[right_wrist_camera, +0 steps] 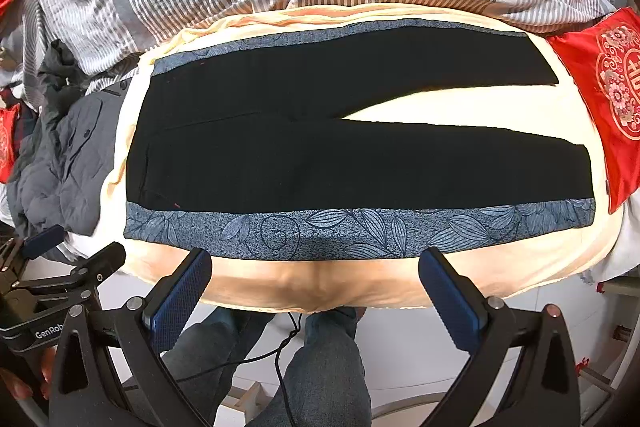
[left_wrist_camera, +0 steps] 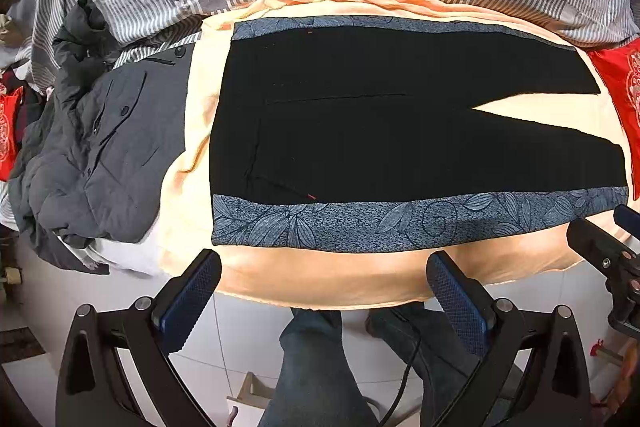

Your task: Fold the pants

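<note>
Pants: your black pants [left_wrist_camera: 400, 131] lie flat on the peach sheet [left_wrist_camera: 320, 279] on the bed, waist at your left, legs apart.
Left hand-held gripper [left_wrist_camera: 324, 279]: you hold it wide, with nothing in it, just short of the leafy blue side stripe [left_wrist_camera: 400, 223].
Right hand-held gripper [right_wrist_camera: 316, 275]: wide too, holding nothing.
Jacket: a gray jacket [left_wrist_camera: 104, 147] sits left of the pants.
</note>
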